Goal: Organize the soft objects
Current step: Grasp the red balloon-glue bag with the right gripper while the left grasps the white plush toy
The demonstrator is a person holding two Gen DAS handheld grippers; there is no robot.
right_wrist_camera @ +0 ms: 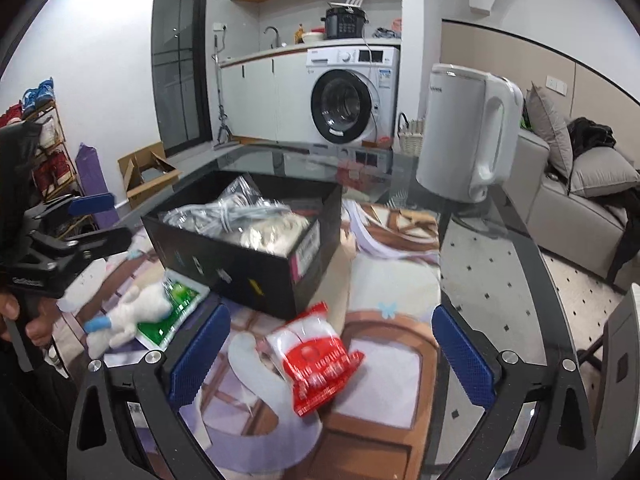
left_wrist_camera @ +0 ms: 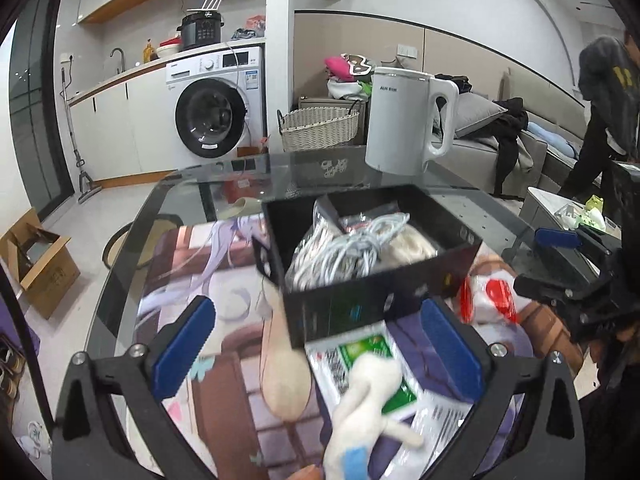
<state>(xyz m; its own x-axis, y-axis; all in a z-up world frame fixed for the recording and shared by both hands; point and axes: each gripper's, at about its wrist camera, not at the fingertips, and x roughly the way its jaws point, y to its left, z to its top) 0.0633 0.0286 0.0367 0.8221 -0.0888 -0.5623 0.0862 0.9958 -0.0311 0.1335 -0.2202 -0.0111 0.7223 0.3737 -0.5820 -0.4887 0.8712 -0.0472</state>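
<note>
The left gripper [left_wrist_camera: 320, 344] hangs wide open over a white plush toy [left_wrist_camera: 360, 412] and green packet [left_wrist_camera: 376, 364], just before the black box [left_wrist_camera: 372, 256].

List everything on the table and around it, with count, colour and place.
box: one, black, mid-table
cable bundle: one, pale grey, bagged, in the box
plush toy: one, white, on the green packet
packet: one, green-white, by the box
packet: one, red-white, before the right gripper
kettle: one, white, table's far side
washing machine: one, white, under the counter
basket: one, wicker, by the sofa
left gripper: blue pads, open
right gripper: blue pads, open
</note>
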